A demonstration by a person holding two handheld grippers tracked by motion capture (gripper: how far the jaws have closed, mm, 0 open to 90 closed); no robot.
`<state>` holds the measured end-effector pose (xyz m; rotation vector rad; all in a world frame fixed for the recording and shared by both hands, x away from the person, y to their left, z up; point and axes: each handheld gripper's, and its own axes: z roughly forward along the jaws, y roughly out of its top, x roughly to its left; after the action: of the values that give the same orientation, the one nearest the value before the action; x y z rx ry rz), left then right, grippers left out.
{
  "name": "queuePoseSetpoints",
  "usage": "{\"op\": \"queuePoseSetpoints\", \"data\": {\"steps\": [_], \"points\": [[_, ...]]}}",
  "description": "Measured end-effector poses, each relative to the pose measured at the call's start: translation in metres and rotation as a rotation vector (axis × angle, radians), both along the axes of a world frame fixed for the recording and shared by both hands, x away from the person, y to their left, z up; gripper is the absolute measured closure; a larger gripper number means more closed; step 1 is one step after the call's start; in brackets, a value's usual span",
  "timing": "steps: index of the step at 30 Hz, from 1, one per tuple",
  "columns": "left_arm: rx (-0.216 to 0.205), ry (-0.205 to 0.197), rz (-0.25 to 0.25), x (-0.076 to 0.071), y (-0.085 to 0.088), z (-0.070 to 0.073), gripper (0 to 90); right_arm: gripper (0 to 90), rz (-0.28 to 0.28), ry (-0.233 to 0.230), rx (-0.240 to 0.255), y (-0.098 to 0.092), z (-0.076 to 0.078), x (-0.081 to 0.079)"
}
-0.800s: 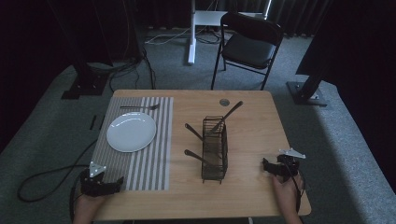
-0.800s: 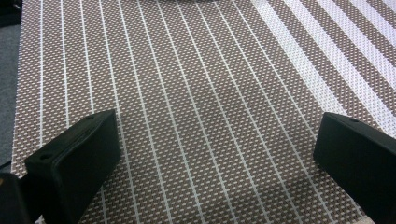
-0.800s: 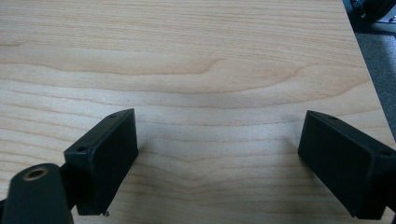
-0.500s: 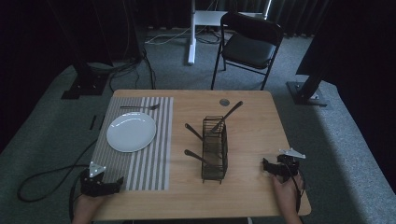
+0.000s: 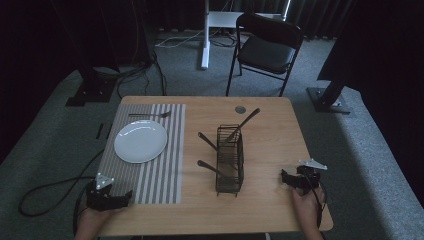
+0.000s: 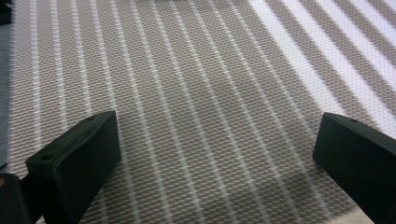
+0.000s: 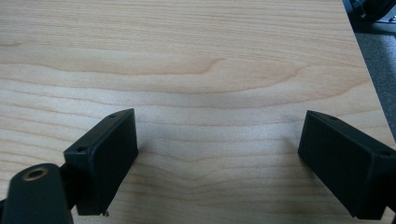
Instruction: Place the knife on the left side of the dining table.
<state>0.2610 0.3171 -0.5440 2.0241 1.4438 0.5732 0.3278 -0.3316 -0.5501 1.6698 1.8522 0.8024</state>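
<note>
My left gripper [image 5: 126, 197] rests at the near left corner of the wooden table [image 5: 270, 125], over the near edge of a striped placemat [image 5: 165, 170]. In the left gripper view its jaws [image 6: 219, 163] stand wide apart over the placemat weave [image 6: 187, 70], with nothing between them. My right gripper [image 5: 285, 178] lies near the front right corner, pointing left toward a black wire cutlery basket [image 5: 230, 162]. In the right gripper view it [image 7: 219, 158] is open over bare wood [image 7: 187, 56]. A white plate [image 5: 140, 141] sits on the placemat, with a fork [image 5: 149, 115] beyond it.
Dark-handled utensils [image 5: 242, 124] stick out of the basket, leaning left and toward the far right. A small round cap [image 5: 240, 109] is set in the table's far edge. A black folding chair [image 5: 267, 47] stands behind the table. Cables [image 5: 45, 192] trail on the floor at left.
</note>
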Motion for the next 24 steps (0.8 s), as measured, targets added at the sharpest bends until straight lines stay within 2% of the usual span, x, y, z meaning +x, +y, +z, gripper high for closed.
{"op": "queuePoseSetpoints", "data": {"steps": [1,3,5,7,9,11,14,18,24], "points": [[0.007,0.003,-0.001,0.0,-0.002,0.001,0.8,11.3,0.0,0.0,0.0,0.0,0.0,0.0],[-0.026,0.005,-0.014,0.0,-0.005,0.003,0.9,11.3,0.0,0.0,0.0,0.0,0.0,0.0],[-0.027,0.003,-0.021,0.002,-0.008,0.006,0.9,11.3,0.0,0.0,0.0,0.0,0.0,0.0],[-0.048,0.005,-0.035,0.003,-0.01,0.009,0.9,11.3,0.0,0.0,0.0,0.0,0.0,0.0],[-0.04,0.002,-0.042,0.003,-0.013,0.011,0.9,11.3,0.0,0.001,0.0,0.0,0.0,0.0],[-0.023,-0.001,-0.074,0.003,-0.022,0.017,0.9,11.3,-0.001,0.0,0.001,0.0,0.0,0.001],[-0.037,-0.006,-0.102,0.003,-0.029,0.023,0.9,11.3,0.0,0.0,0.0,0.0,0.0,0.001],[-0.027,-0.019,-0.141,0.002,-0.041,0.033,0.9,11.3,0.0,0.0,0.0,0.0,0.0,0.001],[-0.038,-0.035,-0.2,0.004,-0.058,0.045,1.9,11.4,0.0,0.0,-0.001,0.0,0.0,0.001]]}}
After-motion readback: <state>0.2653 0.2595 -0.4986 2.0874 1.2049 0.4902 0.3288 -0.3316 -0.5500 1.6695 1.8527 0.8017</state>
